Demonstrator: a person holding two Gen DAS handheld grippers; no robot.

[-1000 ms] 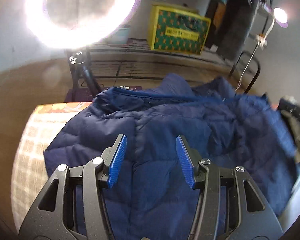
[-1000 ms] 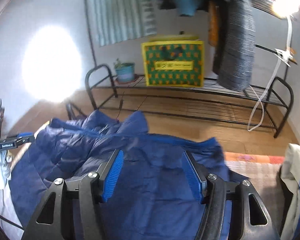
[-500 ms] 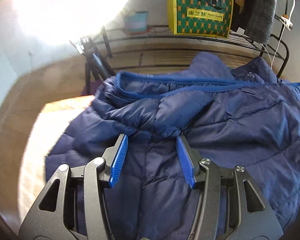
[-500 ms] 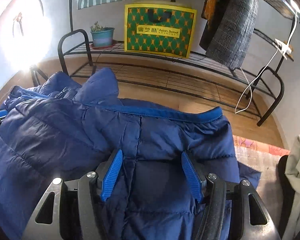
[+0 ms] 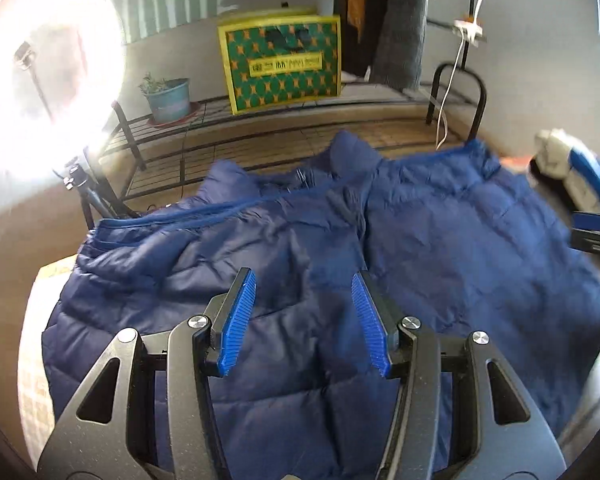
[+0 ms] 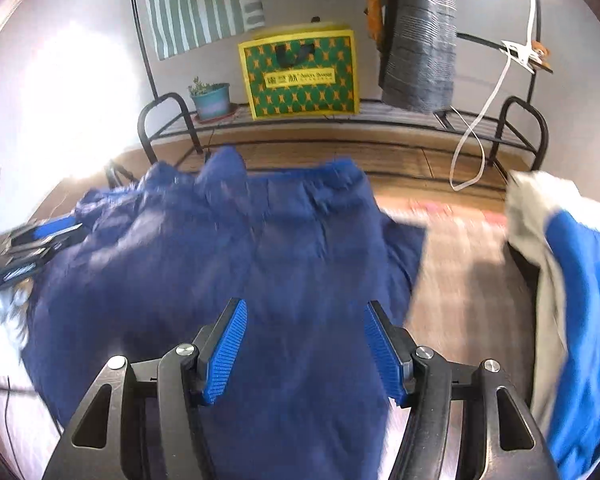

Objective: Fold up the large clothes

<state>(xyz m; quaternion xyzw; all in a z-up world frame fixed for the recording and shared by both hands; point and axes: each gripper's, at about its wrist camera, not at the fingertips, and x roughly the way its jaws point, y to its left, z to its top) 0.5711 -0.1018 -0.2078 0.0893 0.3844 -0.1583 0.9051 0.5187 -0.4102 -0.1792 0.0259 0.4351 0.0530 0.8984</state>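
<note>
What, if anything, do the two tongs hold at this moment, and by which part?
Nothing is held. The left tongs and right tongs both stand open above the navy blue quilted puffer jacket, no fabric between their pads.

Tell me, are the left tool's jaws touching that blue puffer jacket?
Cannot tell. In the left wrist view the left gripper stands open over the blue puffer jacket; neither contact nor gap shows plainly.

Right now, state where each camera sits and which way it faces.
Left wrist: rides the open left gripper, looking over the blue jacket toward the rack; the right gripper shows at the right edge.
Right wrist: rides the open right gripper above the jacket, the same rack ahead.
Shared: jacket, green box, potted plant.
</note>
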